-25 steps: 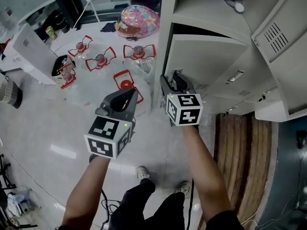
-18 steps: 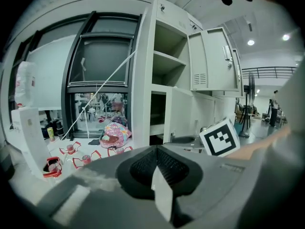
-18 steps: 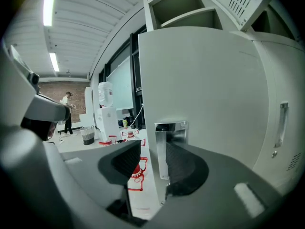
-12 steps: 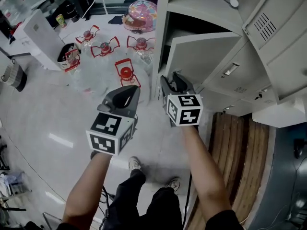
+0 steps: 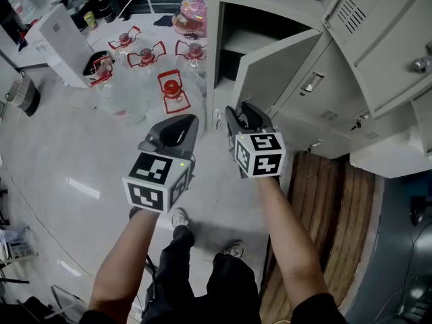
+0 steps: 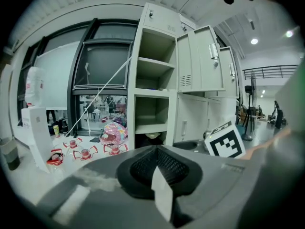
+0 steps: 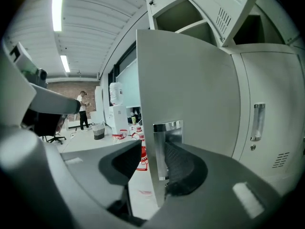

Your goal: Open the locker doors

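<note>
Holds the free edge of one grey locker door in the right gripper: pads pressed on either side of it at the metal handle plate, jaws just now drawn a little closer. Held door swung well out from the locker bank, with the compartment behind it open to view. Above and to the right, a second door with vent slits, also standing open. Just beside the held one, a shut door with one upright handle.

Carries the left gripper alongside the right, clear of the lockers, jaws together on nothing.

Two marker cubes, one per gripper, showing only black-and-white squares. On the pale floor left of the lockers, five clear jugs with red caps and red handles; any print on them too small to read. Beyond these, one pink patterned dome. Far off in the right gripper view, one person standing.
</note>
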`<state>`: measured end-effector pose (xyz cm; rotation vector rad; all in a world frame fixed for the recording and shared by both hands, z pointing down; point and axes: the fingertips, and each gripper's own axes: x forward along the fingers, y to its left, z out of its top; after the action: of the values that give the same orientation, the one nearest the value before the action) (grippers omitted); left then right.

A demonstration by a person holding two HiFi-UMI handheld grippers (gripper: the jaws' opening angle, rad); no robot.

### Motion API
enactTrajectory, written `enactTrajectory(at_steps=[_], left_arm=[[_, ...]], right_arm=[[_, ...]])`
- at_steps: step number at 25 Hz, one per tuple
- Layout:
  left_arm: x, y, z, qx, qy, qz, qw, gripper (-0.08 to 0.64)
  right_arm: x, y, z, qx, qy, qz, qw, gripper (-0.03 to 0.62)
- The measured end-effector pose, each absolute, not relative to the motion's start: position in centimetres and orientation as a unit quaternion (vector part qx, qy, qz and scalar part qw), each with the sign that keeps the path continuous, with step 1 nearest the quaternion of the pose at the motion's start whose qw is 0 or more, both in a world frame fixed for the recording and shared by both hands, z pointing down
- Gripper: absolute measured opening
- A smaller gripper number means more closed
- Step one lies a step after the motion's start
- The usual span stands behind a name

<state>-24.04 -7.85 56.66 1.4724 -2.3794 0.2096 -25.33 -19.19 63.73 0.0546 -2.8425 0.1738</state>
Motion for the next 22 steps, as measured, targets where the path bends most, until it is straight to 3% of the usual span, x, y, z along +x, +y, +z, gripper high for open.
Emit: enactTrajectory(at_steps=[22], left_arm=[[-14.0,-15.5,56.8,0.549,-0.817,0.074,0.163,0.003]], right_arm=[[-14.5,-23.7,63.7,-0.004,-0.988,0.056,0.147,0.157]])
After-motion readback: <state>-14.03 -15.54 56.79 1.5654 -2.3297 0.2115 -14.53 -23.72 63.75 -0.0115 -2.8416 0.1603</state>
